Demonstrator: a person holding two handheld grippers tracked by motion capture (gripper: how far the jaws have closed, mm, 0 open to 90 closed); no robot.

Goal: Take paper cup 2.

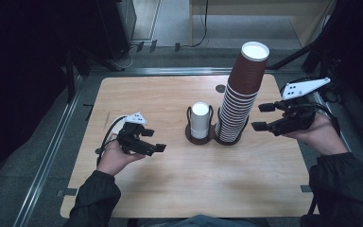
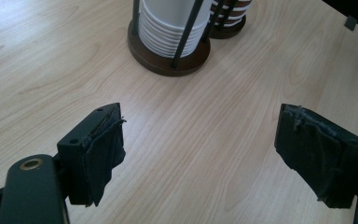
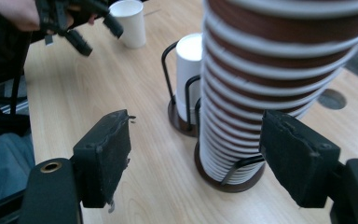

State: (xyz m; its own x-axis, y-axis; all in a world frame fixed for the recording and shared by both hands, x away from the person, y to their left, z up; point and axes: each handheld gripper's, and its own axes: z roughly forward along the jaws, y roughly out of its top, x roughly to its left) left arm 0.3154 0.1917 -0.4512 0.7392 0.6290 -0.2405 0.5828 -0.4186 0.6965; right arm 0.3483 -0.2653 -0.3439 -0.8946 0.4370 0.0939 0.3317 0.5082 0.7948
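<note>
Two stacks stood mid-table: brown cups [image 1: 242, 94] tall, white cups [image 1: 200, 120] short. I held right gripper [image 1: 263, 117] beside the brown, left gripper [image 1: 153, 140] apart; jaws spread, empty. No cup lifted yet.

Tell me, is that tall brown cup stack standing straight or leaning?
Leaning. The brown cup stack rises from its holder and tilts toward the right gripper at the top.

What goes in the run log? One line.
left tool: open, empty | right tool: open beside brown cup stack | white cup stack: in holder
</note>
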